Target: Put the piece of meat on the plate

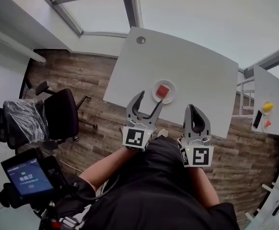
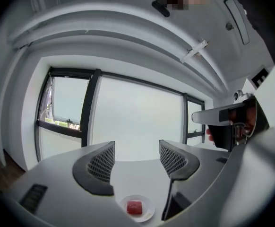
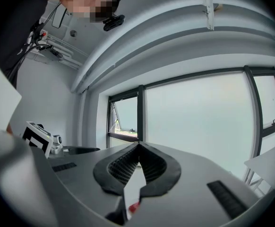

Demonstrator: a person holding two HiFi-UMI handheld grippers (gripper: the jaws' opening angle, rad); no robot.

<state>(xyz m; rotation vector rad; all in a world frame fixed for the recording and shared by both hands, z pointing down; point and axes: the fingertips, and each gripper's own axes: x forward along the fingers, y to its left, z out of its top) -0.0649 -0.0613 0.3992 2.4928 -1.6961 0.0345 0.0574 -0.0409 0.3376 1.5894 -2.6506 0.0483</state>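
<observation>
A red piece of meat (image 1: 163, 91) lies on a small white plate (image 1: 156, 96) near the front edge of a white table (image 1: 187, 66). In the left gripper view the meat (image 2: 134, 206) rests on the plate (image 2: 147, 213) below and between the jaws. My left gripper (image 1: 150, 102) is open and empty, raised just short of the plate. My right gripper (image 1: 195, 110) is shut with nothing in it, to the right of the plate. A red sliver of the meat (image 3: 133, 206) shows below its closed jaws (image 3: 137, 156).
A black office chair (image 1: 58, 113) stands on the wood floor to the left. A second white table (image 1: 273, 99) at the right carries a yellow object (image 1: 268, 107), a red one and a dark device. A phone on a stand (image 1: 27, 177) sits low left.
</observation>
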